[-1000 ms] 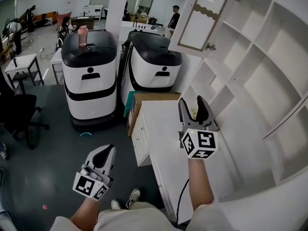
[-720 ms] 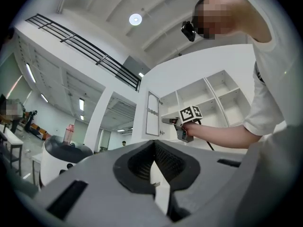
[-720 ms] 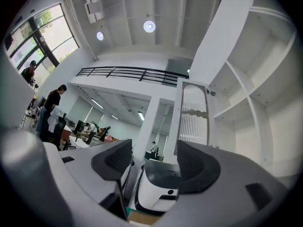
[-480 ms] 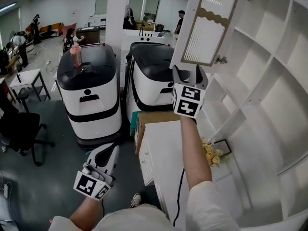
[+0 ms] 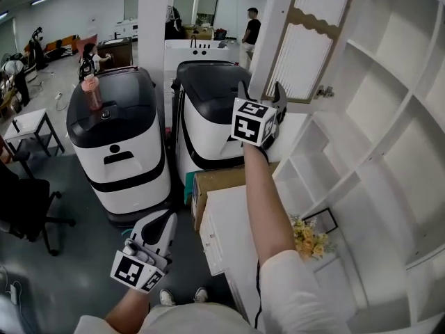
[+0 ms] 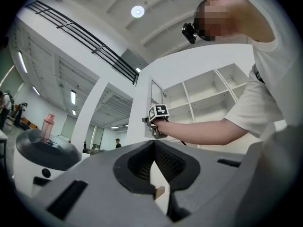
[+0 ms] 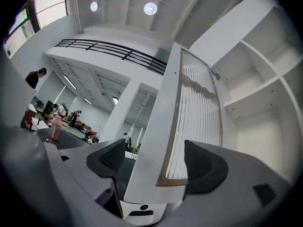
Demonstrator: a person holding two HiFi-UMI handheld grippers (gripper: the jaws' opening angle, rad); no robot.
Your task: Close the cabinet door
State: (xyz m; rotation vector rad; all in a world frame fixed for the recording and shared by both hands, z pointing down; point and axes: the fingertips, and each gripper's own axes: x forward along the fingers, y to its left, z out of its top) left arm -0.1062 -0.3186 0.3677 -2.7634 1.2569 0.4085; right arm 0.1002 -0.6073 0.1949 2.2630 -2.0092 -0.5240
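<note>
The white cabinet door [image 5: 306, 40] with a ribbed panel stands swung open, up at the top of the head view. My right gripper [image 5: 261, 88] is raised to its lower left corner. In the right gripper view the door's [image 7: 189, 108] bottom corner sits between the jaws of that gripper [image 7: 156, 160]; they are opening and neither pad presses on the door. My left gripper [image 5: 165, 220] hangs low near my body, shut and empty. In the left gripper view its fingertips meet [image 6: 154, 148], and the right gripper [image 6: 154, 126] shows beyond them at the door.
Open white shelves [image 5: 389, 117] fill the right side. Below the door are a white drawer unit [image 5: 229, 235], a cardboard box [image 5: 222, 183] and a bunch of flowers [image 5: 309, 239]. Two white-and-black machines [image 5: 118, 138] [image 5: 208, 110] stand on the left, one with a pink bottle [image 5: 90, 92] on top.
My right gripper has risen from above the white counter to the door's lower corner, and its jaws have widened. The left gripper has stayed low and shut.
</note>
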